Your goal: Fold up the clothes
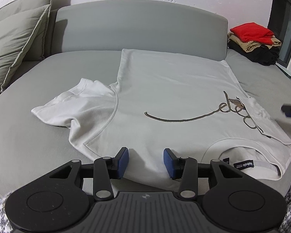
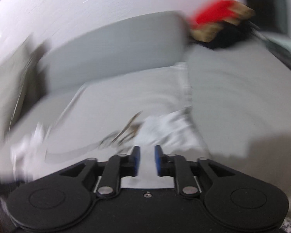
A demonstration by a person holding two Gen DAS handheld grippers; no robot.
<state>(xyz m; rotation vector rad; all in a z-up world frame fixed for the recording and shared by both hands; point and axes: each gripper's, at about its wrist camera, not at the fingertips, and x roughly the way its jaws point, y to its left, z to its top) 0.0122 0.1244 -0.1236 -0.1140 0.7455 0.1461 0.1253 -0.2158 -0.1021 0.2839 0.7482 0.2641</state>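
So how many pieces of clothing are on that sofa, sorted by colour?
White T-shirt, spread out: 1
Red, on the pile: 1
Tan, on the pile: 1
Black, under the pile: at least 1; blurred together
Total: at least 4

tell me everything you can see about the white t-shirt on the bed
The white t-shirt lies spread face up on the grey bed, collar toward the camera, hem toward the headboard. It looks like soft cotton knit, with a thin cursive script across the chest and small dark labels inside the collar. One sleeve lies out crumpled; the other is folded in over the print. The left gripper has its pads apart over the shoulder edge, gripping nothing.
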